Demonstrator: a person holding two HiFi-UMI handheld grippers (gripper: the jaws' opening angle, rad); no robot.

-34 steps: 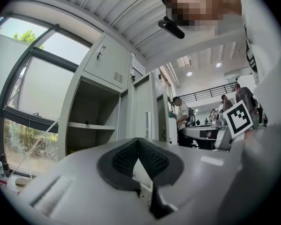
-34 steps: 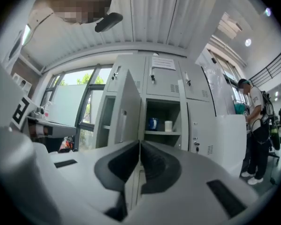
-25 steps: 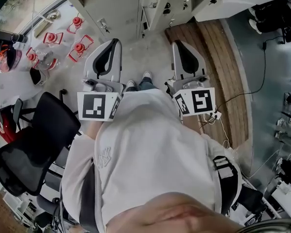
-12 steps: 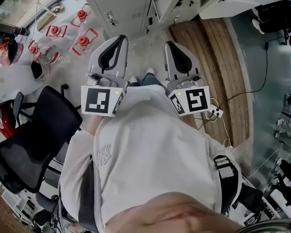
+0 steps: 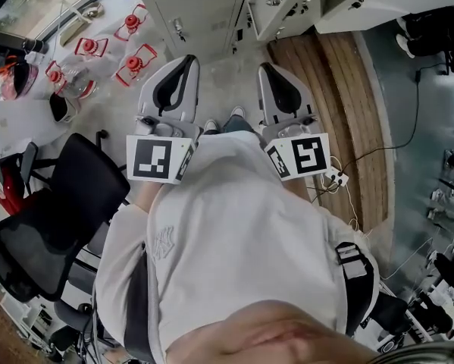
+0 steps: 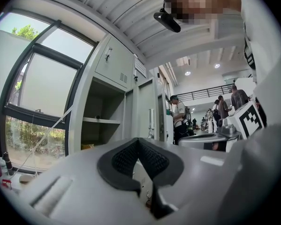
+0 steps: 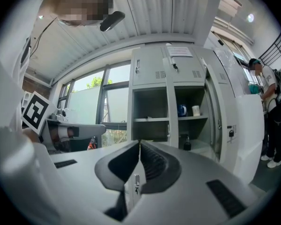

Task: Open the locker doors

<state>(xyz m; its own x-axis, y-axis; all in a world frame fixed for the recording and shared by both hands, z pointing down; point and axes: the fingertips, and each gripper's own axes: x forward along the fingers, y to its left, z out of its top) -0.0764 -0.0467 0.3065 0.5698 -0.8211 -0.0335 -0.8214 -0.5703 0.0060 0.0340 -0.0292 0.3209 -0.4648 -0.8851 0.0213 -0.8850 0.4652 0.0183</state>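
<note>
Inside the open locker [image 7: 170, 122], two cups [image 7: 181, 110] [image 7: 195, 110]

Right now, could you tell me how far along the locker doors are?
Done: two lower compartments stand open, a blue mug on one shelf. In hand: nothing; the left gripper and right gripper are shut, empty, touching nothing. Remaining: the two small upper doors look closed.

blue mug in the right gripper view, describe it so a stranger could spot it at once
Start at the grey locker bank beside the window. Its right-hand open compartment has a shelf holding two cups. The blue mug is the left one; its neighbour is a white cup.
</note>
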